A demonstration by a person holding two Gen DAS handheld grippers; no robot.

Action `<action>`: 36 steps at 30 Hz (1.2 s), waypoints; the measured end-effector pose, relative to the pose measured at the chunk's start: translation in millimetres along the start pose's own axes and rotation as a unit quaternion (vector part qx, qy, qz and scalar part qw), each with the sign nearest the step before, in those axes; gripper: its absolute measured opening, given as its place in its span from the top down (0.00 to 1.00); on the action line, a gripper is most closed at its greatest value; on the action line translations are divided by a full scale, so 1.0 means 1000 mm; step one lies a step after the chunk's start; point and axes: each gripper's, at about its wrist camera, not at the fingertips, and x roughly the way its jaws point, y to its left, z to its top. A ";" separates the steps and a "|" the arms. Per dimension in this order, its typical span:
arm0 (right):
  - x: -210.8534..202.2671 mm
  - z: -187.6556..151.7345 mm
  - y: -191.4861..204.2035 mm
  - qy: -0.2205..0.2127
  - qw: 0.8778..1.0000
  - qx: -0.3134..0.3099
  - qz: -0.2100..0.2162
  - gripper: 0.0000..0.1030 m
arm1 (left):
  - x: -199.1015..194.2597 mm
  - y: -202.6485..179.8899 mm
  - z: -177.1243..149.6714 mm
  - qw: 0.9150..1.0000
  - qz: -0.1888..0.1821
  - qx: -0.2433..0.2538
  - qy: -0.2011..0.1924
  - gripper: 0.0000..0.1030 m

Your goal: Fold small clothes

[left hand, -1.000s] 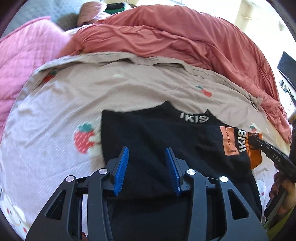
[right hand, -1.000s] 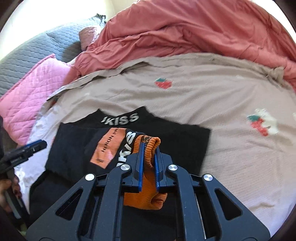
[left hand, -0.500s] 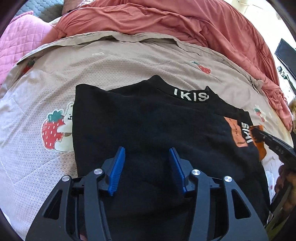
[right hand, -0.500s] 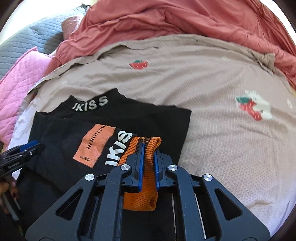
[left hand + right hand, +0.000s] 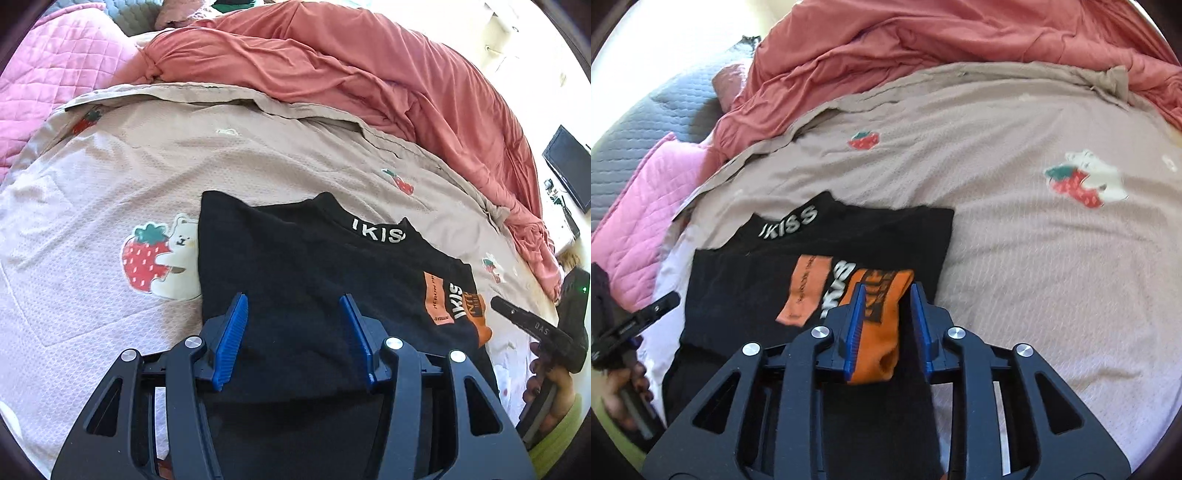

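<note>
Black top (image 5: 303, 266) folded flat, orange cuff (image 5: 882, 314) laid across.

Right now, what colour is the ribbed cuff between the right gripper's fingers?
Orange, with black lettering; the ribbed cuff shows best in the right wrist view.

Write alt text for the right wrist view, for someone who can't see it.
The right tool is opening around an orange ribbed cuff of a black top lying folded on a beige strawberry-print bedsheet. The cuff lies between the blue pads, apart from the right-hand one. A rumpled red duvet lies behind, and the left tool shows at the left edge.
</note>
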 end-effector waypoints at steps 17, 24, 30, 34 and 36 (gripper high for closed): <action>0.021 -0.031 0.005 0.039 0.995 -0.037 -0.083 1.00 | 0.024 -0.003 -0.023 0.999 0.004 0.024 0.047 0.51; -0.013 -0.031 0.012 0.003 0.995 -0.040 -0.088 0.84 | -0.003 -0.019 -0.027 0.997 0.023 0.069 0.018 0.51; -0.023 -0.029 0.046 -0.029 0.995 -0.088 -0.048 0.71 | -0.002 -0.035 -0.026 0.996 0.029 0.086 0.023 0.51; -0.011 -0.030 0.064 -0.019 0.993 -0.108 -0.038 0.66 | 0.004 -0.049 -0.024 0.992 0.042 0.117 0.021 0.51; -0.006 -0.029 0.071 -0.019 0.993 -0.116 -0.032 0.63 | 0.006 -0.055 -0.020 0.992 0.037 0.122 0.017 0.51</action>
